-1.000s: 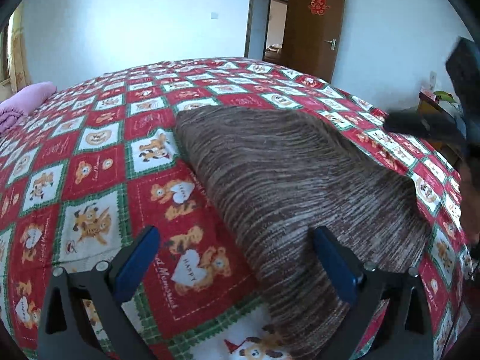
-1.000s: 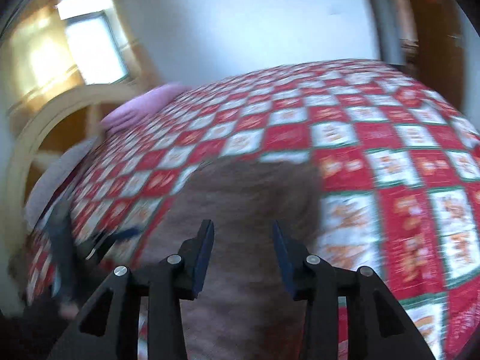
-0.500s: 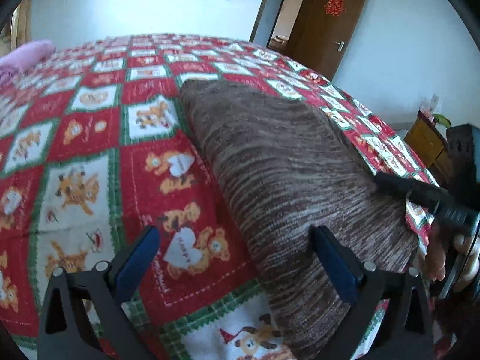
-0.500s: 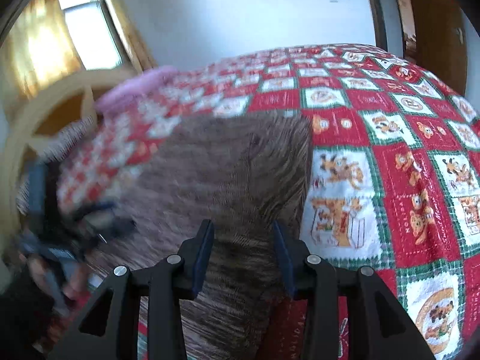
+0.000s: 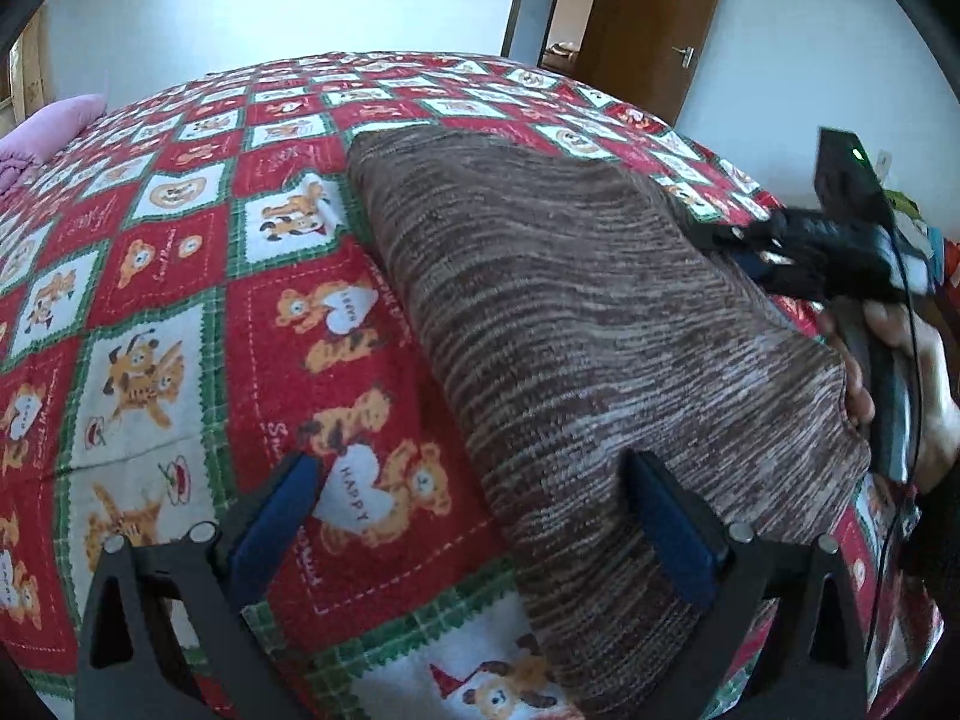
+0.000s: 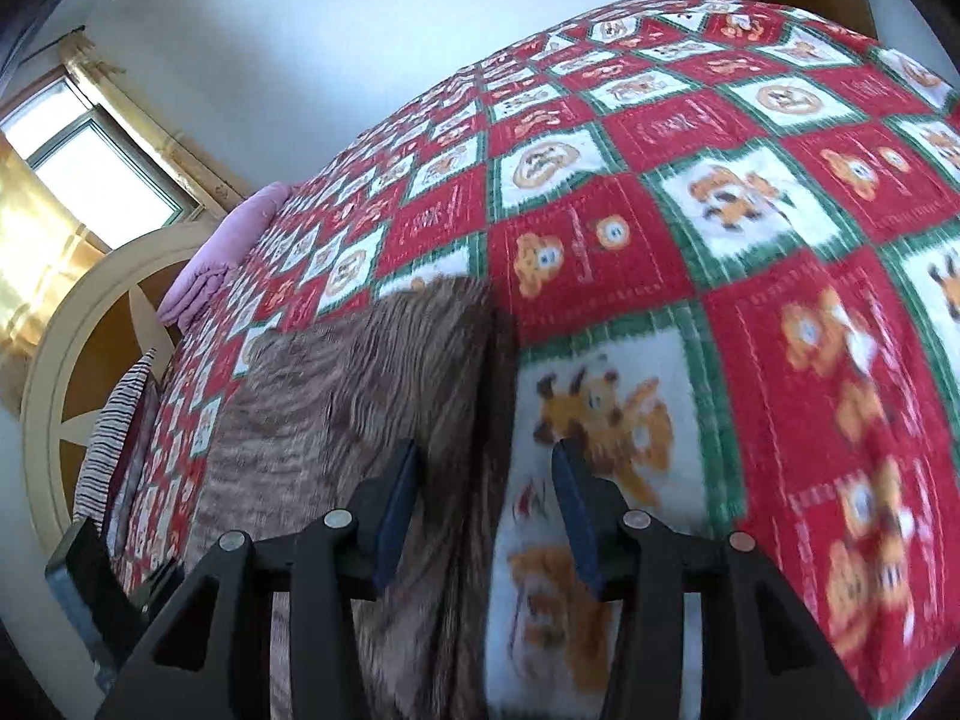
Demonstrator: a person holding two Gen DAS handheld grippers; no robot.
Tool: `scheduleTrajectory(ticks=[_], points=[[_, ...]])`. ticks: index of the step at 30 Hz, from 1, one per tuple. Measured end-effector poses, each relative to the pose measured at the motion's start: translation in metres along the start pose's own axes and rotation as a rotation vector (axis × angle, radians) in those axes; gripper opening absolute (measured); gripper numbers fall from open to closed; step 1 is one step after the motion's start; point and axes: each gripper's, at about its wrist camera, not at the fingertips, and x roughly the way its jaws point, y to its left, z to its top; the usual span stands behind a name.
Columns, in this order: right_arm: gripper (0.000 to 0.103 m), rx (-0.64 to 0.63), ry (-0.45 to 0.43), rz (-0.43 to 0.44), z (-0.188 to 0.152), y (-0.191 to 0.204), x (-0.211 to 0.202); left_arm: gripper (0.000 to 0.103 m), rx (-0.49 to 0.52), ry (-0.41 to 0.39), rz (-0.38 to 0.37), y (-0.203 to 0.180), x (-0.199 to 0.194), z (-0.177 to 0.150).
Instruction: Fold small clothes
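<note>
Two grippers are hovering with fingers apart: my left gripper straddling the near left edge of the sweater lying on the bed, my right gripper straddling its right edge.

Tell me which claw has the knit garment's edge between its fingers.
The right claw: the brown striped knit garment's right edge runs into the gap between its open fingers. The left claw is open wider and mostly frames the teddy-bear bedspread.
</note>
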Motion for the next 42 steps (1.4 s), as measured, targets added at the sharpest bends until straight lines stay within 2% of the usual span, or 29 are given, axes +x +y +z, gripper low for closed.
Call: scheduleTrajectory(ticks=[7, 13, 16, 19, 26, 31, 33, 34, 35, 36, 38, 42], points=[[0.047, 0.009, 0.008, 0.034, 0.021, -0.001, 0.021, 0.103, 0.005, 0.001, -0.008, -0.001, 0.001, 0.001], [0.047, 0.013, 0.002, 0.083, 0.025, -0.003, 0.028, 0.103, 0.006, 0.002, -0.026, -0.002, 0.003, 0.002], [0.038, -0.008, 0.004, 0.097, 0.024, 0.001, 0.031, 0.103, 0.012, 0.001, -0.035, -0.003, 0.003, 0.003], [0.035, -0.018, -0.001, 0.108, 0.023, 0.003, 0.033, 0.103, 0.013, -0.005, -0.047, -0.004, 0.002, 0.003], [0.031, -0.016, -0.003, 0.12, 0.02, 0.002, 0.035, 0.078, 0.031, -0.017, -0.115, -0.008, -0.001, 0.004], [0.028, -0.036, -0.015, 0.095, 0.018, 0.005, 0.035, 0.069, 0.044, -0.012, -0.14, -0.011, -0.001, 0.005], [0.024, -0.048, -0.017, 0.082, 0.018, 0.007, 0.034, 0.06, 0.053, -0.013, -0.139, -0.012, -0.002, 0.005], [0.02, -0.056, -0.017, 0.076, 0.018, 0.009, 0.033, 0.049, 0.056, -0.02, -0.141, -0.013, -0.004, 0.005], [0.019, -0.07, -0.02, 0.061, 0.018, 0.013, 0.031, 0.043, 0.053, -0.022, -0.137, -0.013, -0.006, 0.005], [0.018, -0.079, -0.023, 0.051, 0.017, 0.016, 0.028, 0.04, 0.048, -0.016, -0.129, -0.013, -0.008, 0.006], [0.017, -0.088, -0.04, 0.042, 0.015, 0.023, 0.02, 0.028, 0.048, -0.016, -0.111, -0.012, -0.013, 0.006], [0.015, -0.089, -0.083, 0.069, 0.01, 0.038, -0.001, 0.02, 0.05, -0.027, -0.09, -0.011, -0.03, 0.003]])
